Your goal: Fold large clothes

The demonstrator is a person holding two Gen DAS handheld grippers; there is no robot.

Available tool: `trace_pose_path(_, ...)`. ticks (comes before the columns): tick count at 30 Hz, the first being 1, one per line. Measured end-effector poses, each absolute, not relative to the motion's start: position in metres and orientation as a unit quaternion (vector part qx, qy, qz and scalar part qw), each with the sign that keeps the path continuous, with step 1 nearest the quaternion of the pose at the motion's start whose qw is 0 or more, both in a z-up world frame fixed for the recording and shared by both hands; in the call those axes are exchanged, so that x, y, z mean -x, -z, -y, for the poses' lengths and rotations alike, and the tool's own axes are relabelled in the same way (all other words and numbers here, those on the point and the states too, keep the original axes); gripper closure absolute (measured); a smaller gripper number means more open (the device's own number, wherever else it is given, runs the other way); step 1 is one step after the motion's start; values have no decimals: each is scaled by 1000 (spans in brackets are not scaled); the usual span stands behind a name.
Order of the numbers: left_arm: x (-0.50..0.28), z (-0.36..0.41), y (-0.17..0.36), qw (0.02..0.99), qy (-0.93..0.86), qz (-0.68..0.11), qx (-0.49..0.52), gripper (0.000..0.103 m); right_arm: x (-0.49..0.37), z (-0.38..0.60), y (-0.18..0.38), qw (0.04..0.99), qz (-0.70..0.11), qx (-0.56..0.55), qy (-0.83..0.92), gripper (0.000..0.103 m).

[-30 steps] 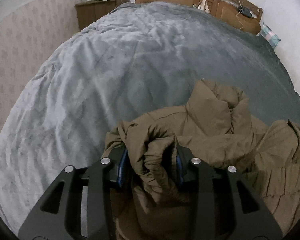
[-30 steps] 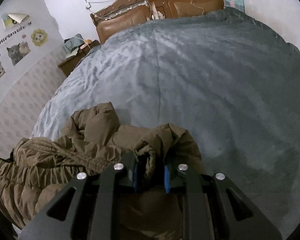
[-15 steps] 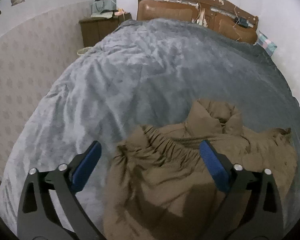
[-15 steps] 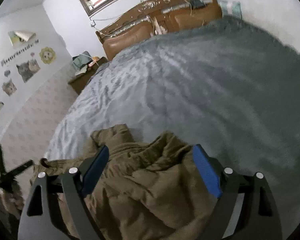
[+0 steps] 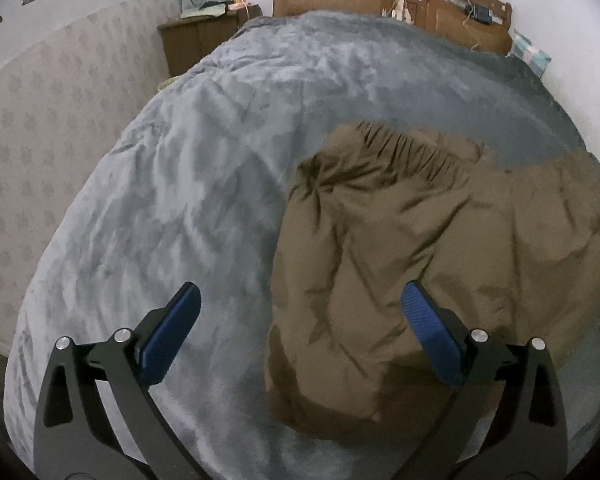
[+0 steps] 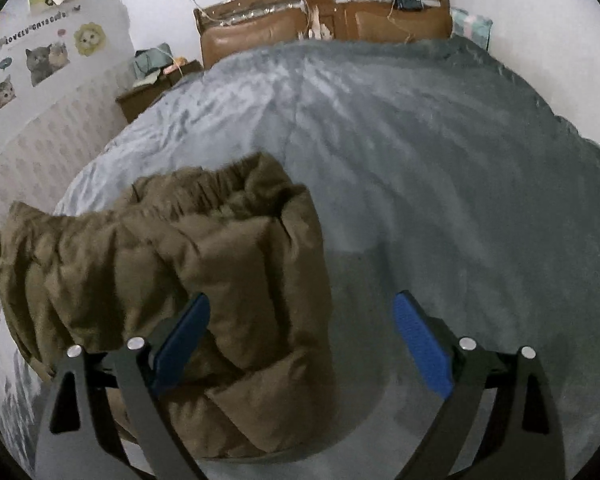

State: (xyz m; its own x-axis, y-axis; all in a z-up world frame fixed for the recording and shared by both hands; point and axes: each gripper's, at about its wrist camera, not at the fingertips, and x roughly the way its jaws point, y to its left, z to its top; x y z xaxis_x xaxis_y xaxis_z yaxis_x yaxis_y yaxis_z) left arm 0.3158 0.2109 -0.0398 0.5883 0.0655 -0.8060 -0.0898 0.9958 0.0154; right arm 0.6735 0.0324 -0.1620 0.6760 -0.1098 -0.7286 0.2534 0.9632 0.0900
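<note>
A brown padded jacket lies in a folded bundle on the grey blanket of the bed. It also shows in the right wrist view, at lower left. My left gripper is open and empty, raised above the jacket's left edge, its right blue pad over the fabric. My right gripper is open and empty above the jacket's right edge, its left blue pad over the fabric. Neither gripper touches the jacket.
A brown wooden headboard stands at the far end of the bed. A nightstand with bags stands at the far left by the wallpapered wall. A pillow lies at the far right.
Both grippers held bunches of the jacket a second ago, then opened and let go. They have pulled up and back, and the jacket now rests folded on the bed.
</note>
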Motion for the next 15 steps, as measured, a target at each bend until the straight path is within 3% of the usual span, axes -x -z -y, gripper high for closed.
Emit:
trace_pose_path(12,-328,-200,79,883,-36,-468,-16,4,-697,-35,210,905,-411,-105,23,10)
trace_pose_path(15,-333,-193,82,883,-36,-467,-21,12,-701,-40,215,909,-405,-89,36,11)
